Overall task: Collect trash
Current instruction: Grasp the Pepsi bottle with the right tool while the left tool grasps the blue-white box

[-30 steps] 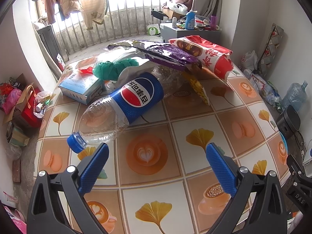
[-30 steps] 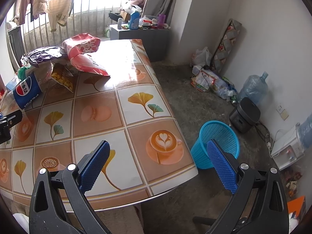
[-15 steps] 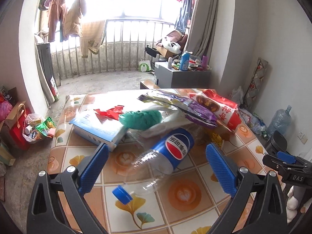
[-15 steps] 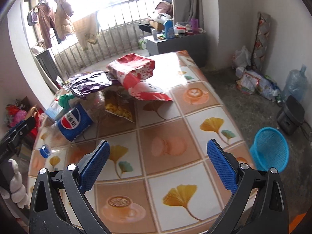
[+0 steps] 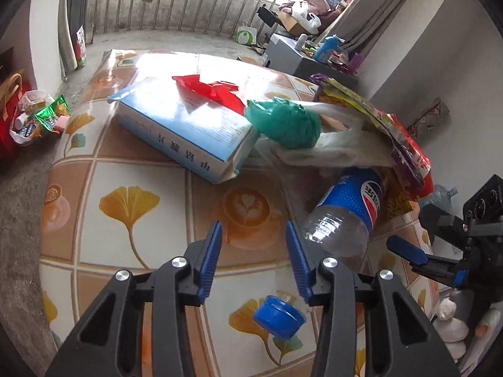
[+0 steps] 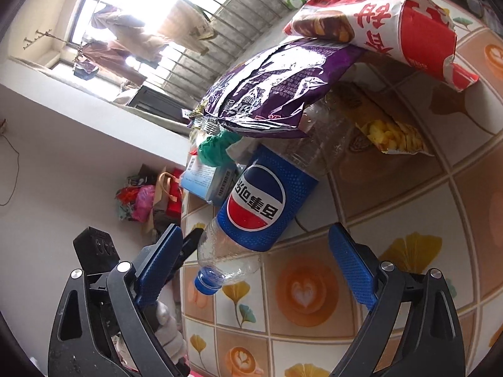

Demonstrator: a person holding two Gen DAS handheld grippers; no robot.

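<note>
An empty Pepsi bottle lies on the patterned table, blue cap toward me. My left gripper hovers at its neck with jaws half apart and closing. Only table shows between the pads, and the cap sits below the right finger. My right gripper straddles the bottle at neck and cap; its wide jaws are just closing and the pads are clear of it. Behind lie a blue-white box, red wrapper, green bag, purple bag and red snack bag.
An open yellow snack bag lies right of the bottle, and a white plastic bag behind it. Bags of clutter sit on the floor past the table's left edge. A grey cabinet stands at the back. A gloved hand holds the left gripper.
The left jaws have narrowed from wide to half apart, and that gripper has dropped over the bottle's cap end. The right gripper has swung round from the table's right side to straddle the bottle's neck.
</note>
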